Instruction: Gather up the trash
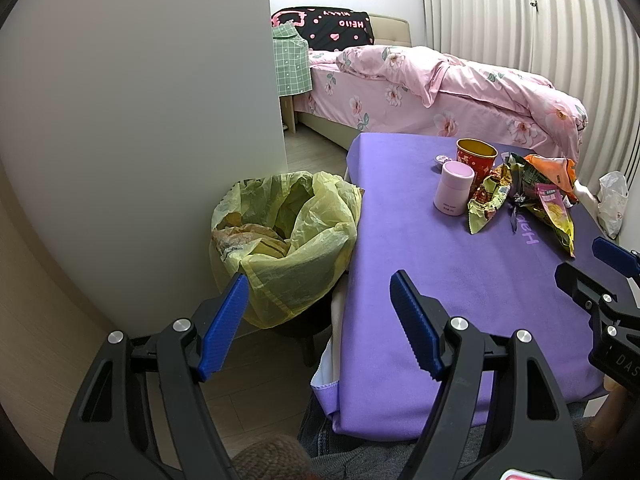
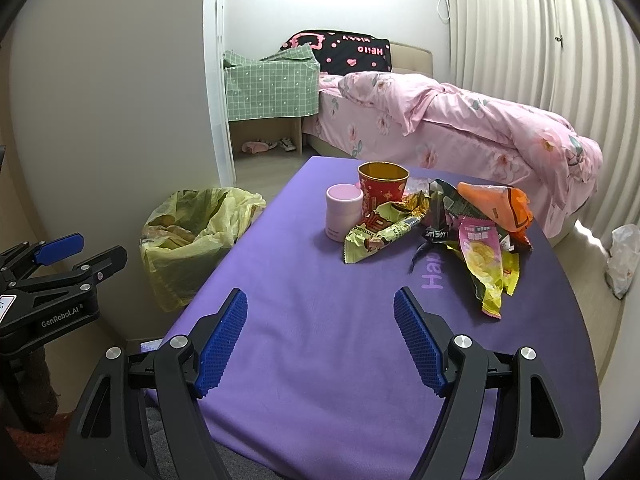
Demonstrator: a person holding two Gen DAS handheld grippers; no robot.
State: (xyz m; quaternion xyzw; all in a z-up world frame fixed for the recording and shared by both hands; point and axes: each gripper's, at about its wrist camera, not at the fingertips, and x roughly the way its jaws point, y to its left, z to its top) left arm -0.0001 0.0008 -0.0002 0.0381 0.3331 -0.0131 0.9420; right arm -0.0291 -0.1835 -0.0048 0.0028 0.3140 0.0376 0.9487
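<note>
A pile of crumpled snack wrappers (image 2: 460, 236) lies on the far half of the purple-covered table (image 2: 320, 300), beside a red paper cup (image 2: 382, 188) and a pink jar (image 2: 343, 212). The wrappers (image 1: 524, 196), cup (image 1: 476, 158) and jar (image 1: 454, 192) also show in the left wrist view. A bin with a yellow bag (image 1: 284, 240) stands on the floor left of the table and holds some trash; it also shows in the right wrist view (image 2: 192, 236). My left gripper (image 1: 318, 284) is open and empty over the table's near left edge. My right gripper (image 2: 320, 300) is open and empty above the near table.
A bed with pink floral bedding (image 2: 460, 128) stands behind the table. A white wall corner (image 1: 160, 120) is left of the bin. A white plastic bag (image 2: 624, 256) lies on the floor at right, below the curtain (image 2: 540, 40).
</note>
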